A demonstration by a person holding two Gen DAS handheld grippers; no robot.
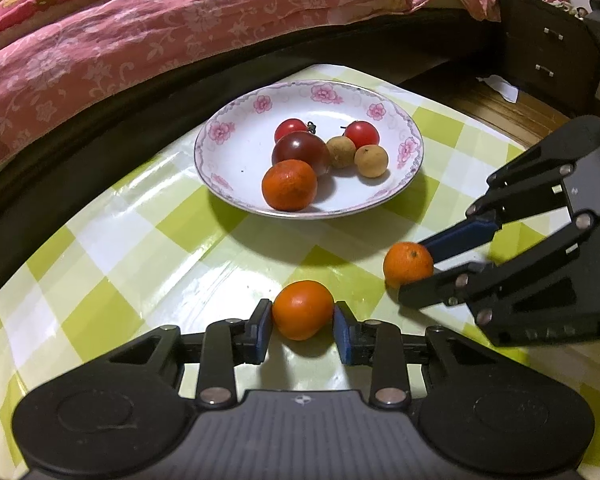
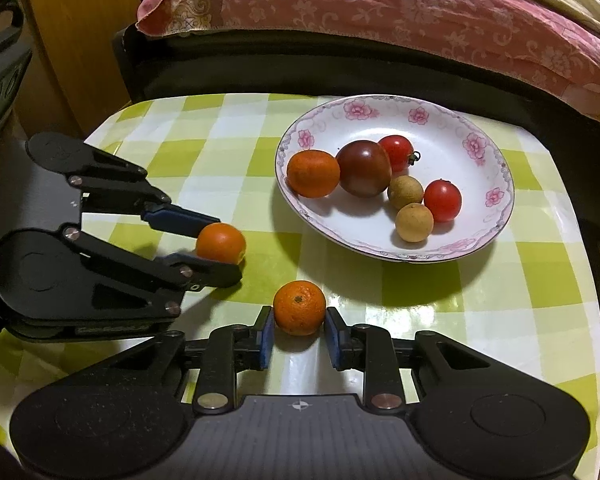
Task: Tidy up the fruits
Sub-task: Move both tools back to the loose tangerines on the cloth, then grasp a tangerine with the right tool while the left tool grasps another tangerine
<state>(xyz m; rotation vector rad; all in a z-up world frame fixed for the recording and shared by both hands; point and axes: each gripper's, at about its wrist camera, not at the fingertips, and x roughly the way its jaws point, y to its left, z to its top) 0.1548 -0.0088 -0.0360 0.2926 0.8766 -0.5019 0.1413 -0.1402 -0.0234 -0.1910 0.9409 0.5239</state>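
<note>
We see a small table under a green-and-white checked cloth (image 1: 112,248), set just beside a bed with a pink floral quilt (image 1: 140,28); a dark drawer unit (image 1: 548,52) stands past the table's far corner. A white plate with a pink flower rim (image 1: 220,132) sits on the cloth. In it lie a mandarin (image 1: 289,185), a dark purple tomato (image 1: 300,150) touching it, two red cherry tomatoes (image 1: 291,129) and two tan longans (image 1: 371,160) (the nearer one rests toward the plate's rim).

Nothing lies on the cloth between the plate and the two loose fruits in front of it.

The left gripper (image 1: 303,326) has an orange tomato-like fruit (image 1: 302,309) between its blue pads (image 1: 263,330). The right-side pad meets the skin, the left-side one is at its edge, and we cannot tell whether the grip is firm; the fruit looks to be resting on the cloth.

The right gripper (image 2: 299,330) brackets a second mandarin (image 2: 299,307), stem scar toward the camera. In its own view narrow slivers of gap show beside each pad, so we cannot tell whether it grasps or merely frames it. From the left wrist view, that mandarin sits between the right gripper's fingertips, near the plate's front edge.

The two loose fruits lie near each other, apart, both outside the plate.
</note>
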